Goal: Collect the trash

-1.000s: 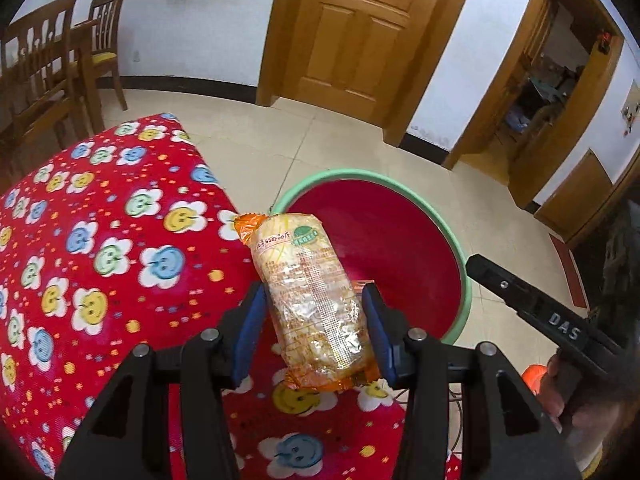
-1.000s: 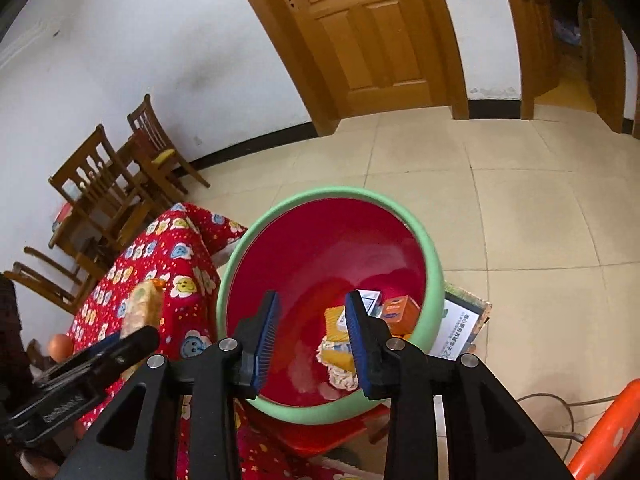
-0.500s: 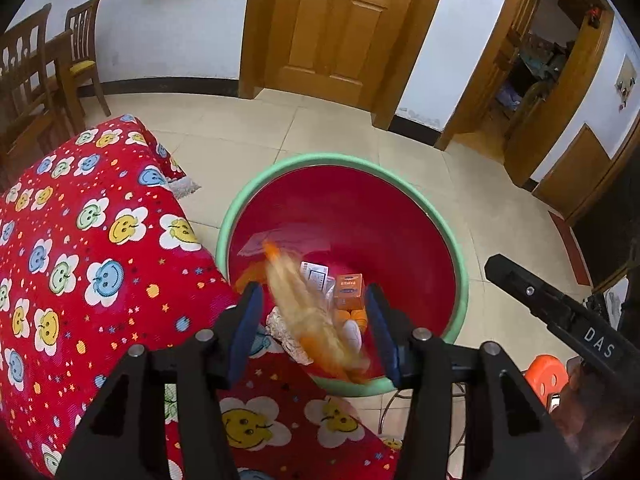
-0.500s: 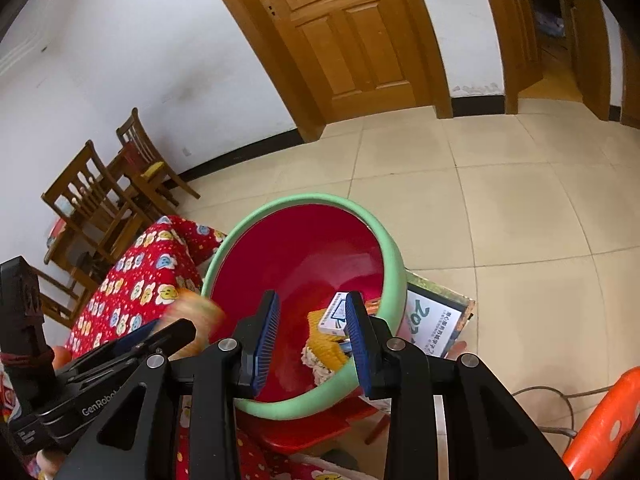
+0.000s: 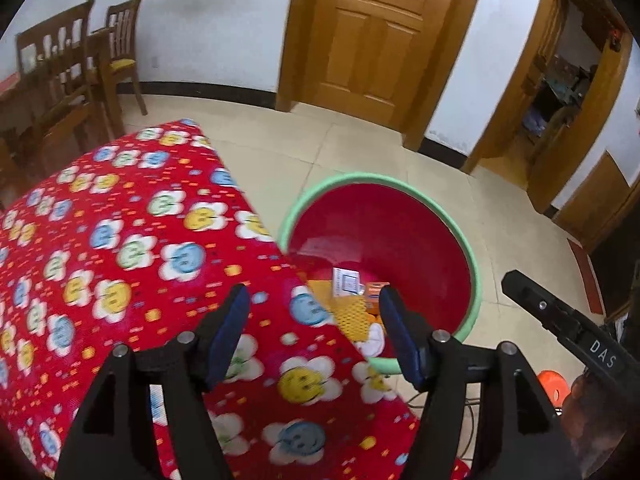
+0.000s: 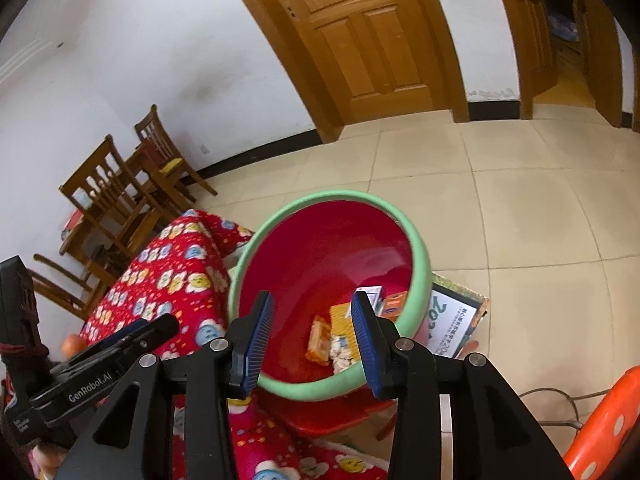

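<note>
Left hand-held gripper (image 5: 314, 320) jaws just opened, nothing between; right hand-held gripper (image 6: 312, 332) released. Snack packet (image 6: 319, 340) seen in basin (image 6: 420, 264), beside bench (image 5: 120, 240) edge. Judged light, crinkly, slippery; best pinched mid-body.

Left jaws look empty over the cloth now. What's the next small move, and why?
Probably swing the left gripper back over the red flowered cloth to look for more trash. Its jaws have just been opening with nothing between them, and the orange snack packet lies in the red basin.
</note>
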`<act>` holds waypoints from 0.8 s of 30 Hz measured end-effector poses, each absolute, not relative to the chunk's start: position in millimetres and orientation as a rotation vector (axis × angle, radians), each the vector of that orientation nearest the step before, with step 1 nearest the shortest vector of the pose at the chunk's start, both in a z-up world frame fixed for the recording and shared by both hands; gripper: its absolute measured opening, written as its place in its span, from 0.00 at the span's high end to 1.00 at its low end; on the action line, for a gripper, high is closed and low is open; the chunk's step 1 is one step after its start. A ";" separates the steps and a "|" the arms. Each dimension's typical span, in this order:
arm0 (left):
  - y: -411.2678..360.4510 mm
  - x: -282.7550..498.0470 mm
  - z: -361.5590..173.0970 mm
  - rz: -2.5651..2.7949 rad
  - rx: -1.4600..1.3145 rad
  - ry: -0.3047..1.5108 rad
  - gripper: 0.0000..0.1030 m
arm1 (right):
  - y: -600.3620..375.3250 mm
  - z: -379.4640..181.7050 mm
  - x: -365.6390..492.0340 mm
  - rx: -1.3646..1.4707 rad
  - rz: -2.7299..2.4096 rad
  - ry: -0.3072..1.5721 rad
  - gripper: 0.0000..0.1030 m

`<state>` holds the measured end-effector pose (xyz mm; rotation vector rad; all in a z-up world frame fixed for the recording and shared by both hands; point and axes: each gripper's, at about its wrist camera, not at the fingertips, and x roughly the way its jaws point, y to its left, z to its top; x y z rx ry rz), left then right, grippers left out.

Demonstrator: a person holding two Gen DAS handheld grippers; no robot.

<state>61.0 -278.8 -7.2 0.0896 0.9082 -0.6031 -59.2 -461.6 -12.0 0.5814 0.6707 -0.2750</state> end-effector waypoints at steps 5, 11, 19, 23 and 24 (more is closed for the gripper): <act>-249.0 53.2 5.7 -0.541 0.067 0.882 0.33 | -439.8 -1.9 -61.9 0.553 -0.231 0.663 0.53; -211.3 33.5 16.4 -0.466 0.057 0.855 0.30 | -406.6 10.8 -65.9 0.499 -0.171 0.657 0.53; -167.7 3.7 38.2 -0.408 0.027 0.798 0.26 | -360.9 26.8 -83.6 0.439 -0.104 0.632 0.41; -149.7 -11.8 48.3 -0.381 0.011 0.767 0.22 | -342.0 34.9 -94.8 0.411 -0.077 0.617 0.35; -144.6 -16.4 51.2 -0.370 0.005 0.758 0.22 | -336.6 37.3 -98.2 0.398 -0.071 0.612 0.34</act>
